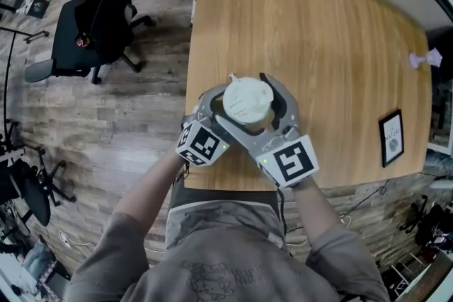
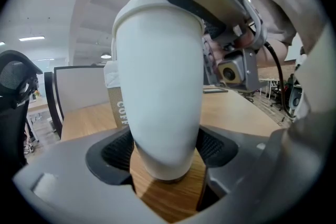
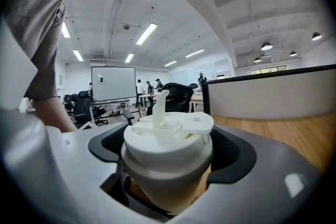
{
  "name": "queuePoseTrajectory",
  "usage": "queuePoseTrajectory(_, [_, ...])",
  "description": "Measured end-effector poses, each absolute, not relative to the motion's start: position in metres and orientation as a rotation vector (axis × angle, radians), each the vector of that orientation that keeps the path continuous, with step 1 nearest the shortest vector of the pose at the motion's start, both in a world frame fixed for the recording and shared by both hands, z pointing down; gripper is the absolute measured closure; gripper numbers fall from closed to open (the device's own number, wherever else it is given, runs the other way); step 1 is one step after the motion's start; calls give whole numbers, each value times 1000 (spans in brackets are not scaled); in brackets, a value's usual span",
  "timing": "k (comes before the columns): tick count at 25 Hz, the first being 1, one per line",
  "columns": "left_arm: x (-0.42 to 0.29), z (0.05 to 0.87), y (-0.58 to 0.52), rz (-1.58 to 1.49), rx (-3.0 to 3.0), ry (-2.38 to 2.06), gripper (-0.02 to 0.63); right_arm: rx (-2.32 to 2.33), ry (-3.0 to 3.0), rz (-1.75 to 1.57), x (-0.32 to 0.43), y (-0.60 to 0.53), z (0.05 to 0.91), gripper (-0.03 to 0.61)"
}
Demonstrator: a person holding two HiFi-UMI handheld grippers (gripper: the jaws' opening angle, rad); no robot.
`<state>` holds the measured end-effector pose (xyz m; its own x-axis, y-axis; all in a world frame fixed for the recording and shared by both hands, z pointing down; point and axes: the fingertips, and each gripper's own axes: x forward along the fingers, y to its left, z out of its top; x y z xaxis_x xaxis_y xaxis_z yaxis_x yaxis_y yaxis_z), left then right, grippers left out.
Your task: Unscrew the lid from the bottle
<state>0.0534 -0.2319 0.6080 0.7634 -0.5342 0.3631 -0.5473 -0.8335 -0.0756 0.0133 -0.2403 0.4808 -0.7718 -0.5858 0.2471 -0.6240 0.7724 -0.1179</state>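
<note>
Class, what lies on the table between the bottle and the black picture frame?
Nothing: only bare table between the bottle and the picture frame, shown in the head view.

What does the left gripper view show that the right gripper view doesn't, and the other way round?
Only the left gripper view: the bottle down to its base, pinched by the left gripper, and a brown thing with lettering beside it. Only the right gripper view: the top of the lid between the jaws of the right gripper, plus a whiteboard. Both: the wooden table and black office chairs.
</note>
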Motion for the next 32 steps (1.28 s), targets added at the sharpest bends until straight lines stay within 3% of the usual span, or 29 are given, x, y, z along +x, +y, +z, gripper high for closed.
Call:
queuePoseTrajectory(19, [61, 607, -231, 601, 3002, -653, 255, -271, -2901, 230, 14, -216, 476, 110])
queuePoseTrajectory(25, [56, 608, -230, 607, 2990, -645, 255, -35, -2893, 373, 11, -223, 484, 107])
queuePoseTrajectory(32, [56, 609, -229, 605, 2975, -695, 255, 799, -2869, 500, 33, -237, 479, 91])
